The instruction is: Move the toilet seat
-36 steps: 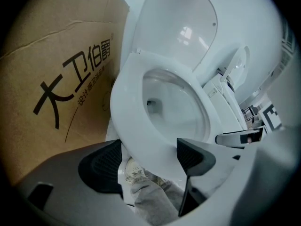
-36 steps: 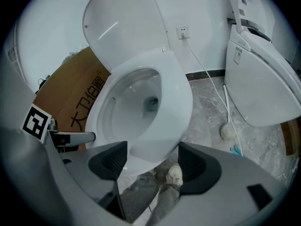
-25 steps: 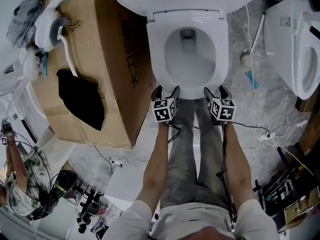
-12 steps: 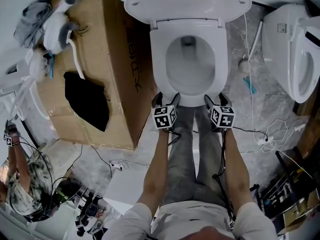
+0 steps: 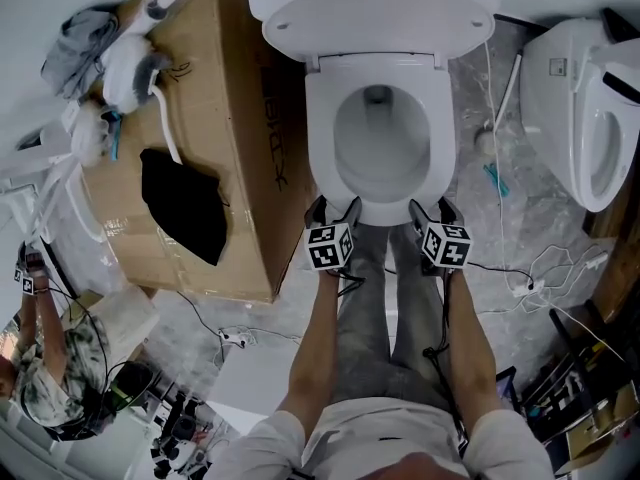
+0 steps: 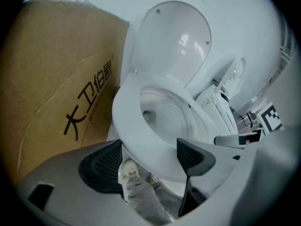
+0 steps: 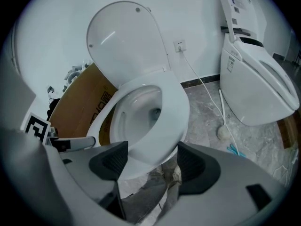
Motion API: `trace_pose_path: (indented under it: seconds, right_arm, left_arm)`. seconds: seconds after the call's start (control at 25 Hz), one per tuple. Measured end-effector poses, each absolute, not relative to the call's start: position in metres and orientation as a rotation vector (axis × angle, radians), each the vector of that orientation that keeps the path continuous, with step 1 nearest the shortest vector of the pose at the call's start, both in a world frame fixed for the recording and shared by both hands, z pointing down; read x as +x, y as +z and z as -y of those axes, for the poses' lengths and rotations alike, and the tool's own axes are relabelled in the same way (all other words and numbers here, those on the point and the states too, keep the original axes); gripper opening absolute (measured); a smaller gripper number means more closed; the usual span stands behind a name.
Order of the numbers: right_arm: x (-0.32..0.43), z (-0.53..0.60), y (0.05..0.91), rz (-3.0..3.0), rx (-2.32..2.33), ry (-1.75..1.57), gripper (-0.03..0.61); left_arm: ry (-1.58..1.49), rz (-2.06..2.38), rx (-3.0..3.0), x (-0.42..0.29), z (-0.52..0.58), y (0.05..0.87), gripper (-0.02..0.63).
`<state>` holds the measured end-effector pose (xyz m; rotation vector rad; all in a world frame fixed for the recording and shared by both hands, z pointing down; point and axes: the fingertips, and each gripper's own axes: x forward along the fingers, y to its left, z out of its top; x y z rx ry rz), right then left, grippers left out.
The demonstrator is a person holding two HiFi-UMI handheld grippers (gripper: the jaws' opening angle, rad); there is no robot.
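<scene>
Lying flat on the bowl with its lid [image 5: 380, 8] raised, the toilet seat [image 5: 320, 128] shows its front rim between the spread jaws of the left gripper [image 5: 333, 204] and right gripper [image 5: 432, 206]. A cardboard box [image 5: 240, 88] crowds its left side, and a second toilet [image 5: 570, 78] stands to its right.

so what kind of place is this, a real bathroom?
Probably a workshop or storeroom for bathroom fittings, not a lived-in bathroom: one toilet stands lid-up right beside a large cardboard box, a second toilet sits to its right, and loose cables trail over the stone-look floor.
</scene>
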<state>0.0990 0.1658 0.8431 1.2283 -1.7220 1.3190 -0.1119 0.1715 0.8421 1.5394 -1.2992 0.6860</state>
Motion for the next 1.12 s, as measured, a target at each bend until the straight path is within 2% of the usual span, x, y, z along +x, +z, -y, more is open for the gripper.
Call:
trace_pose_path:
  seconds: [1.12]
  right_arm:
    - [0.100, -0.130, 0.756, 1.824, 1.357, 1.409, 0.345]
  left_arm:
    - [0.538, 1.366, 1.571, -0.113, -0.140, 0.756, 0.356]
